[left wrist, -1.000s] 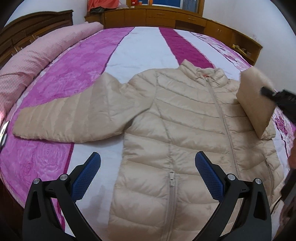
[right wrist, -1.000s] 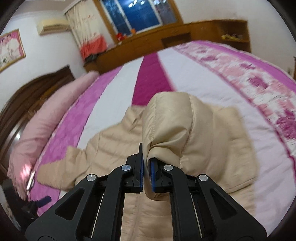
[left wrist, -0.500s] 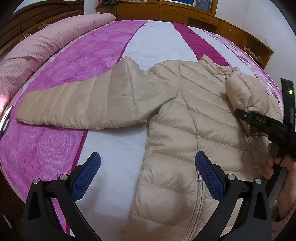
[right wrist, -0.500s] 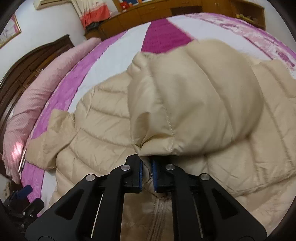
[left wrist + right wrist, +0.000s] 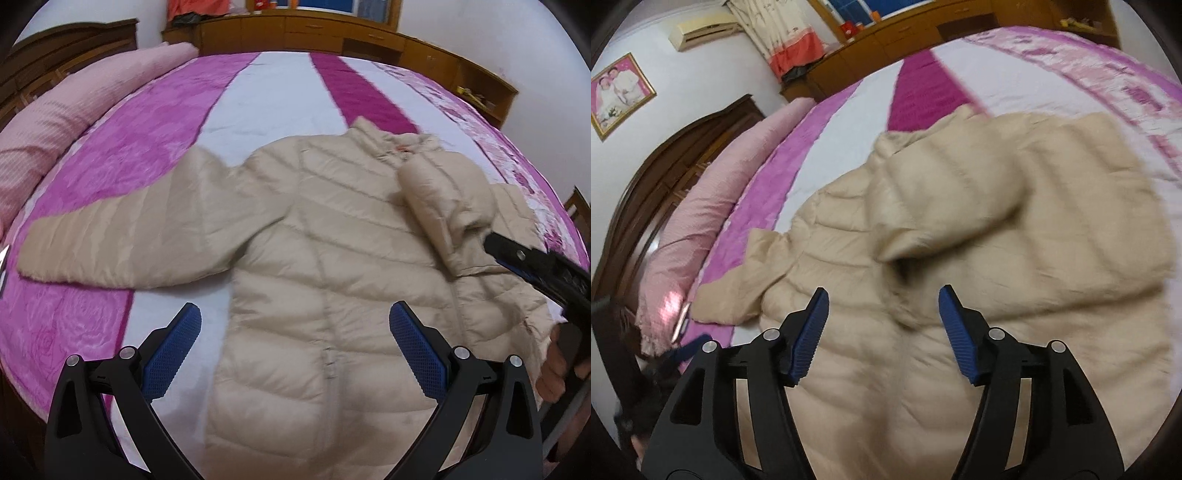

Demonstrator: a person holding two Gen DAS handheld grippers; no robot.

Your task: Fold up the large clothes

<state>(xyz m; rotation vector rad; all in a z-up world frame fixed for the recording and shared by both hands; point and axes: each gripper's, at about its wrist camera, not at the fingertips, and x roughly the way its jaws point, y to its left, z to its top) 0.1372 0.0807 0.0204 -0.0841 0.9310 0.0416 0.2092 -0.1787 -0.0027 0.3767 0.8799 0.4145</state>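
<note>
A beige puffer jacket lies front up on the bed, collar away from me. Its left sleeve stretches out flat to the left. Its right sleeve is folded in over the chest; it also shows in the right wrist view. My left gripper is open and empty, above the jacket's lower front. My right gripper is open and empty, just short of the folded sleeve's cuff; it also shows at the right edge of the left wrist view.
The bed has a pink, white and magenta striped quilt. A long pink bolster lies along the left side by the dark headboard. Wooden cabinets line the far wall.
My right gripper carried the right sleeve over the jacket's chest, then opened and let it go. The sleeve now rests folded on the body. My left gripper stayed open.
</note>
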